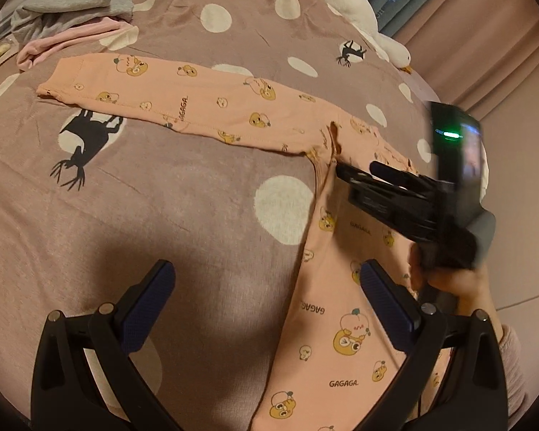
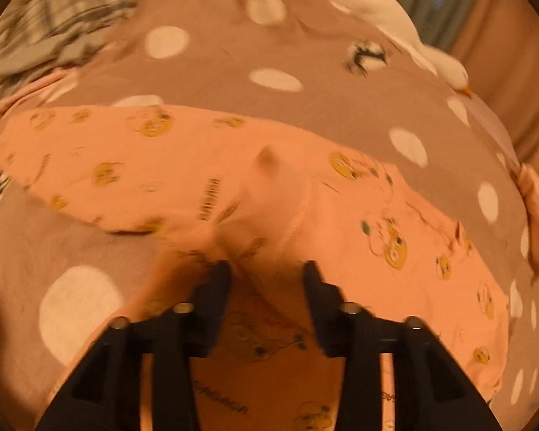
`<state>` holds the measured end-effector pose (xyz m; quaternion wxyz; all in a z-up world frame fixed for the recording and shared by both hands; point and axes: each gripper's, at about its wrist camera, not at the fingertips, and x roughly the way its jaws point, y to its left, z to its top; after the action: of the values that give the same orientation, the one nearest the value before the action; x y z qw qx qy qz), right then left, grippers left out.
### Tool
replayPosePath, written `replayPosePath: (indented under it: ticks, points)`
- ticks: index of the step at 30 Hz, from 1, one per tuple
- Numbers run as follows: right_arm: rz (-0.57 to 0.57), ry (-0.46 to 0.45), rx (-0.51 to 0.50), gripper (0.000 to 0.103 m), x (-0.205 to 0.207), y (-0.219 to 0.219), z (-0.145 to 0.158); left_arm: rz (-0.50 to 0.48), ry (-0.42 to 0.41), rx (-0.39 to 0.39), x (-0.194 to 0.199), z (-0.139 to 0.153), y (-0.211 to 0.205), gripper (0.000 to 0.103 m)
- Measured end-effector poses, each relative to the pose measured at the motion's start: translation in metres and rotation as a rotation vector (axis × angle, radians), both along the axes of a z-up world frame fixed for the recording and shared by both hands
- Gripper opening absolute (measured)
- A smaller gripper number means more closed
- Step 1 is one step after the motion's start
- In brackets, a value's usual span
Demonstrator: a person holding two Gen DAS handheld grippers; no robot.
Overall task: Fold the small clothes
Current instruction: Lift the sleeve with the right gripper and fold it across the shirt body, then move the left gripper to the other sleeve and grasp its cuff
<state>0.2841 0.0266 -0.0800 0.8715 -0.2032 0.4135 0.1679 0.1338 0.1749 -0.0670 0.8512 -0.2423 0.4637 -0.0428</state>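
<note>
Small pink pants (image 1: 212, 102) printed with yellow cartoon figures lie on the bedspread, one leg stretched to the far left, the other running down toward me (image 1: 341, 341). My left gripper (image 1: 266, 305) is open and empty, hovering above the bedspread beside the near leg. My right gripper (image 1: 341, 172) reaches in from the right with its tips at the crotch of the pants. In the blurred right wrist view the pants (image 2: 133, 165) fill the middle; the right gripper (image 2: 267, 269) has its jaws partly apart with crotch fabric bunched between them.
The bedspread (image 1: 197, 186) is mauve with white dots and deer silhouettes. Grey and pink clothes (image 1: 72, 18) are piled at the far left. A white plush goose (image 1: 359, 7) lies at the far right edge. Curtains (image 1: 467, 18) hang beyond.
</note>
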Motion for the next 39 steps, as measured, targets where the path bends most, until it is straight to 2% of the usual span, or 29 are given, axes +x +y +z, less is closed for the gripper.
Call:
replayPosePath:
  ticks: [1,3,6,7,9,11,12,13,16,18,21,24,25,26,30,33,36,37,39]
  points:
    - [0.018,0.009,0.043,0.055,-0.003,-0.004,0.007,0.003,-0.004,0.000,0.001,0.001,0.000,0.103]
    - [0.055,0.040,0.190,0.057,-0.009,-0.022,0.026,0.007,-0.016,0.006,0.003,0.005,0.000,0.103]
    - [0.082,0.066,0.406,0.063,-0.019,-0.067,0.052,0.002,-0.035,0.012,0.012,0.011,-0.002,0.103]
    - [0.072,0.060,0.443,0.066,-0.025,-0.075,0.054,0.000,-0.042,0.011,0.015,0.013,-0.003,0.103]
    - [0.004,0.059,0.541,0.066,-0.024,-0.116,0.061,-0.019,-0.065,0.003,0.025,0.018,-0.009,0.103]
    - [-0.079,0.064,0.589,0.066,-0.019,-0.146,0.059,-0.049,-0.084,-0.009,0.037,0.023,-0.019,0.103]
    - [-0.158,0.069,0.603,0.066,-0.013,-0.168,0.054,-0.068,-0.090,-0.016,0.045,0.026,-0.024,0.103]
    - [-0.219,0.077,0.609,0.065,-0.010,-0.183,0.050,-0.090,-0.095,-0.026,0.055,0.028,-0.031,0.103]
    - [-0.346,0.128,0.709,0.046,-0.001,-0.225,0.037,-0.156,-0.103,-0.091,0.088,0.031,-0.053,0.102]
    - [-0.422,0.141,0.758,0.041,0.001,-0.248,0.024,-0.188,-0.092,-0.134,0.107,0.030,-0.066,0.102]
    - [-0.475,0.143,0.745,0.039,-0.001,-0.262,0.012,-0.228,-0.080,-0.126,0.132,0.029,-0.092,0.102]
    - [-0.524,0.145,0.660,0.028,-0.003,-0.274,-0.001,-0.273,-0.072,-0.118,0.152,0.022,-0.113,0.100]
    - [-0.537,0.136,0.621,0.011,-0.007,-0.278,-0.002,-0.283,-0.068,-0.122,0.158,0.019,-0.119,0.100]
    - [-0.548,0.115,0.579,0.000,-0.010,-0.280,-0.004,-0.289,-0.064,-0.128,0.164,0.013,-0.124,0.100]
    - [-0.536,0.117,0.623,0.000,-0.013,-0.286,-0.006,-0.255,-0.026,-0.151,0.182,-0.014,-0.125,0.098]
    - [-0.533,0.111,0.620,0.000,-0.011,-0.284,-0.004,-0.211,0.013,-0.207,0.191,-0.035,-0.115,0.088]
    - [-0.531,0.111,0.641,0.000,-0.012,-0.291,-0.005,-0.173,0.000,-0.276,0.190,-0.038,-0.102,0.080]
    - [-0.533,0.114,0.656,0.000,-0.012,-0.299,-0.008,-0.170,0.002,-0.274,0.190,-0.038,-0.099,0.075]
    - [-0.545,0.120,0.691,0.000,-0.017,-0.306,-0.008,-0.177,0.012,-0.276,0.189,-0.036,-0.096,0.071]
